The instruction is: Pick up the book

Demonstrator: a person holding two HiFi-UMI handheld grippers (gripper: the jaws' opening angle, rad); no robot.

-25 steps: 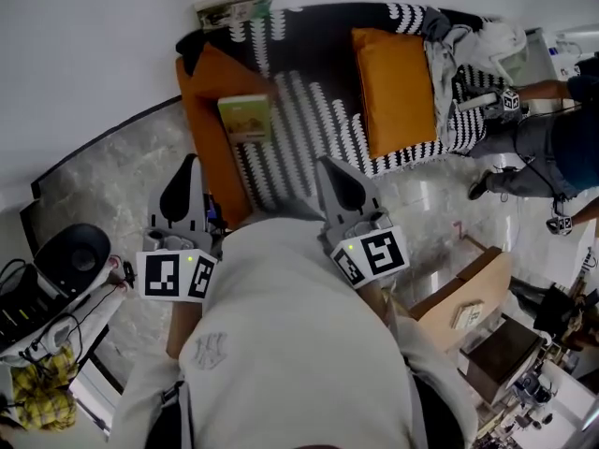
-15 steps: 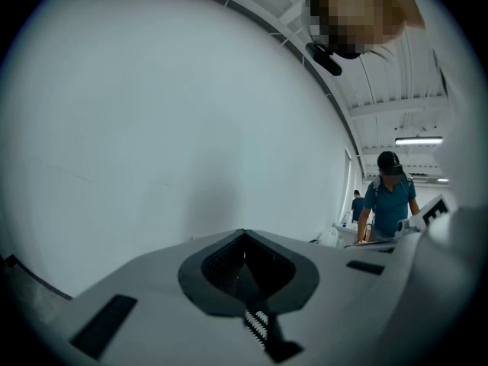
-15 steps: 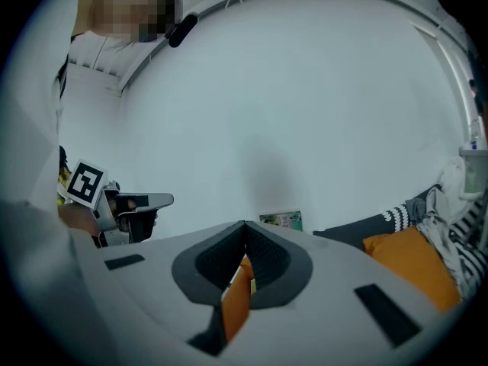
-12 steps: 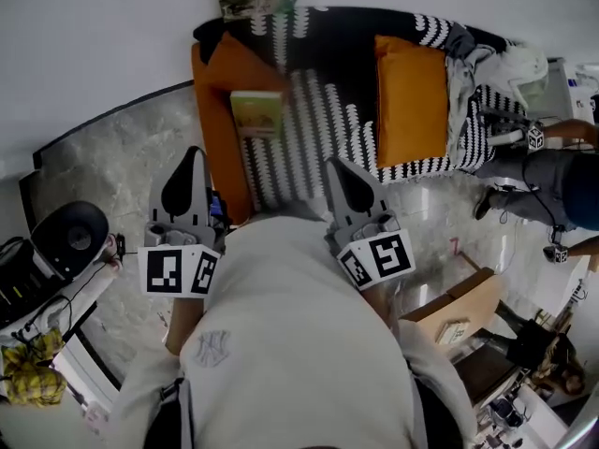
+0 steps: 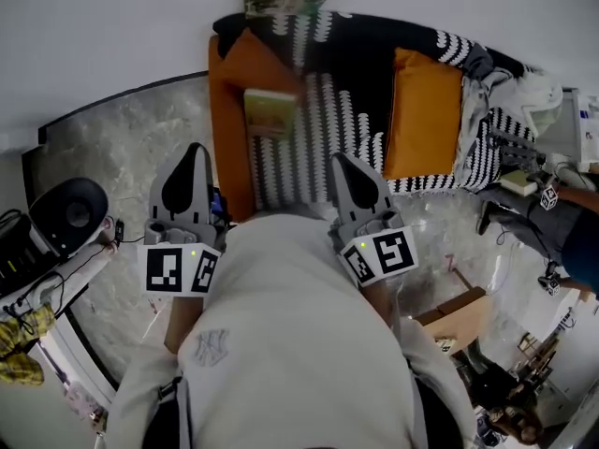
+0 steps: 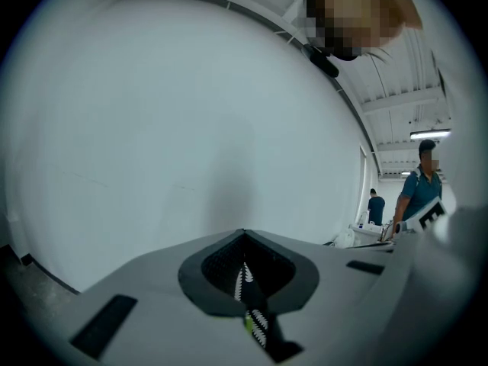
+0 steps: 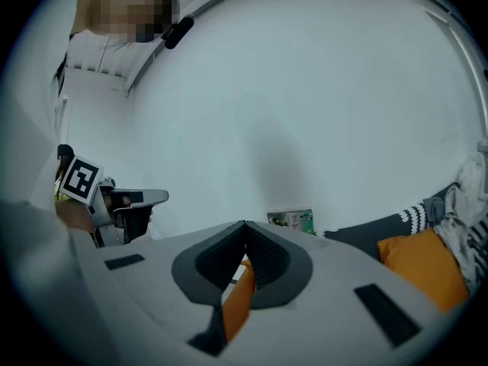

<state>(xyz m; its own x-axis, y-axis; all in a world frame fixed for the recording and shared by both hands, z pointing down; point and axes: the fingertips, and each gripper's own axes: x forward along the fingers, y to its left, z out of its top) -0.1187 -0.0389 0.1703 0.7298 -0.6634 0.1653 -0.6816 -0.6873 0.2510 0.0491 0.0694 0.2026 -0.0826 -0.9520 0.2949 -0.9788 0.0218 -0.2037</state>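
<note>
Wall (image 6: 152, 113) before left gripper (image 6: 244, 235), sofa (image 7: 381, 231) with book (image 5: 270, 112) before right gripper (image 7: 245, 224); both closed, empty.

Bright, even light; a soft grey shadow on the white wall (image 6: 229, 193), a ceiling lamp (image 6: 428, 134) glowing right of it. Gripper views bend and darken at corners

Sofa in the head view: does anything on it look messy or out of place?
Mildly. A yellow-green book lies loose on the sofa, at the edge of the left orange cushion. What looks like a second book stands against the wall behind the sofa, and pale cloths are heaped at its right end.
</note>
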